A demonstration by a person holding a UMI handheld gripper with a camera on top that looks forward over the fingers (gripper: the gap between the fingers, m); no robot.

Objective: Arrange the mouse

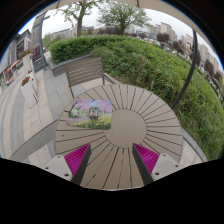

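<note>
Hovering over the near edge of a round slatted wooden tabletop (125, 125), the gripper (111, 160) has its 2 fingers spread wide, the magenta pads (76, 159) facing each other across bare slats with nothing between them. Beyond the fingers and off toward the left one lies a rectangular mouse mat (92, 112) printed with a colourful picture; it sits flat on the slats, well short of the tabletop's far rim. A small pale shape on the mat may be the mouse (95, 109), though it is too small against the print to be sure, and no cable can be made out. Judging by what a mouse usually is, it should be light, rigid and smooth-shelled, so the main risk is slipping or skating across the mat rather than damage. The best hold would likely be across its 2 long sides near the middle, where the shell is narrowest and the pads can press flat, rather than over the rounded top or the buttons. The mat itself is thin and probably flexible, so pushing the mouse could drag it. Behind the mat, past the tabletop's far rim, stands a slatted wooden chair (84, 70), and beyond that a tall green hedge (150, 60) with trees and buildings further off.
</note>
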